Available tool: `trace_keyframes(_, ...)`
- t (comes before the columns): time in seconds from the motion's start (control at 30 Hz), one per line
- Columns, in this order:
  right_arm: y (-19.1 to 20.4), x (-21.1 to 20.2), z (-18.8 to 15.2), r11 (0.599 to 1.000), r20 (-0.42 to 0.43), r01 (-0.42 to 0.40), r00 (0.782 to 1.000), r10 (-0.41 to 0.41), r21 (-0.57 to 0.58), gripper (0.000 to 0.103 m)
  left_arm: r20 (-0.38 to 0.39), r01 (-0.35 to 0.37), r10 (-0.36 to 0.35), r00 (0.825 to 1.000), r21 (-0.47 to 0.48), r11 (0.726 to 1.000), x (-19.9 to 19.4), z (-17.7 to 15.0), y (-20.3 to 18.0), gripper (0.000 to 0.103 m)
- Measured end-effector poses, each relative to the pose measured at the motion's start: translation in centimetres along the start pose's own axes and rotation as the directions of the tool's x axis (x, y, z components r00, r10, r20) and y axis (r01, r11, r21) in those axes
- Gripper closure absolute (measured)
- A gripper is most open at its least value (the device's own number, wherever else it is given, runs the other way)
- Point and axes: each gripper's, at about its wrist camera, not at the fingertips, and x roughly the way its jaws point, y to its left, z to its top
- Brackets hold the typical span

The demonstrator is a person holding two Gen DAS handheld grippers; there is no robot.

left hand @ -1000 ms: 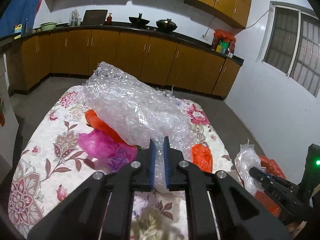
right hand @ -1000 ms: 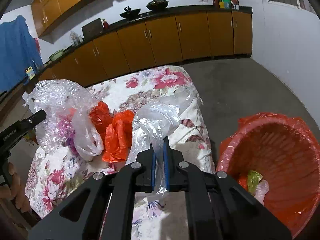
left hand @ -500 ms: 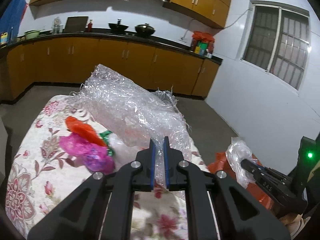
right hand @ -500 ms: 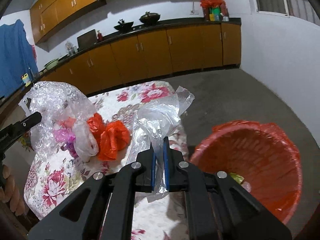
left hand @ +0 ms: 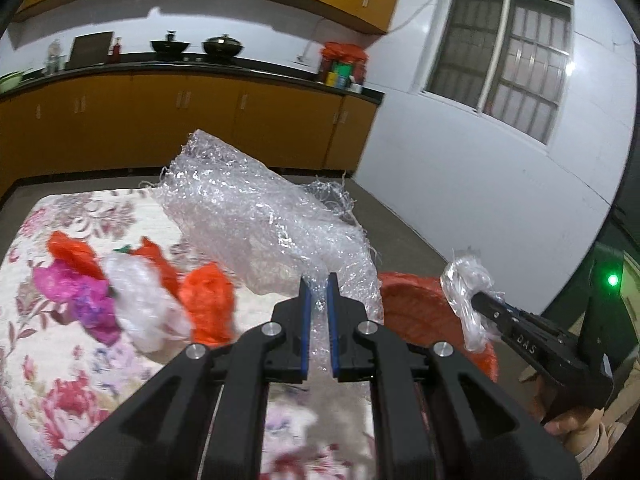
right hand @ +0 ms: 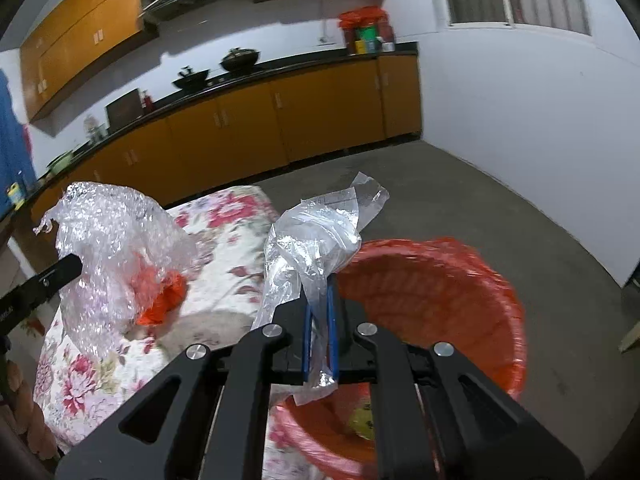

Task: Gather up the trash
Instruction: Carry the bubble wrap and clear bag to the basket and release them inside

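- The left gripper (left hand: 319, 280) is clenched on a big sheet of bubble wrap (left hand: 256, 216). The wrap is pinched between the two blue pads (left hand: 306, 320).
- The bubble wrap is lifted up above the table and sticks out far ahead of the gripper. Its far end points up and to the left.
- The right gripper (right hand: 319, 280) is clenched on a clear plastic bag (right hand: 312, 240). A bit of the bag hangs out below the pads.
- The clear plastic bag is held up in the air, over the left rim of the red basket (right hand: 460, 280).
- The red basket sits on the floor just to the right of the table. It has a red liner, and there is something yellow-green (right hand: 362, 420) at the bottom.
- The table has a flowery cloth (left hand: 100, 216) on it.
- More trash lies on the cloth to the left: orange bags (left hand: 208, 300), a pink bag (left hand: 76, 292) and a white bag (left hand: 140, 300). They are bunched close together.
- In the left wrist view, the right gripper (left hand: 480, 300) shows at the right side with its clear bag, near the red basket (left hand: 416, 308).
- Far off there are brown cabinets (left hand: 200, 120) with a dark counter, and two dark pots (left hand: 222, 45) sit on it.
- A window (left hand: 500, 76) is on the white wall at the right.
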Motion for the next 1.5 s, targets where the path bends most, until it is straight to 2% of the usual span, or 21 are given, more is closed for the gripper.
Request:
trace_keyframes(0.27,-3.5,-1.0,-0.4,0.997,0.008,0.054,0.998,-0.055,0.059,0.095,-0.039,0.079,-0.077,0.996,0.041,0.996,2.0,-0.9,-3.5,0.094)
trace_keyframes(0.5,-4.7,-1.5,-0.6,0.994,0.012,0.074,0.997,-0.076,0.077,0.095,-0.076,0.129,-0.123,0.989,0.071,0.989,3.6,-1.7,-6.0,0.094)
trace_keyframes(1.13,-6.5,-1.5,-0.3,0.988,0.011,0.100,0.995,-0.102,0.117,0.095,-0.151,0.188,-0.172,0.973,0.100,0.977,7.1,-3.4,-9.3,0.094)
trace_keyframes(1.23,-6.5,-1.2,-0.6,0.987,-0.003,0.101,0.995,-0.102,0.121,0.088,-0.171,0.186,-0.169,0.971,0.090,0.978,8.0,-3.7,-9.4,0.090)
trace_keyframes(1.3,-6.8,-1.0,-0.9,0.986,-0.014,0.102,0.995,-0.101,0.128,0.075,-0.188,0.187,-0.169,0.968,0.083,0.979,8.6,-4.0,-9.4,0.086)
trace_keyframes(1.37,-7.0,-0.9,-1.1,0.985,-0.021,0.103,0.995,-0.101,0.136,0.069,-0.203,0.184,-0.165,0.965,0.081,0.980,9.1,-4.3,-9.4,0.083)
trace_keyframes(1.5,-7.4,-0.9,-1.3,0.983,-0.030,0.110,0.994,-0.106,0.145,0.066,-0.219,0.172,-0.151,0.964,0.078,0.982,9.6,-4.9,-9.0,0.081)
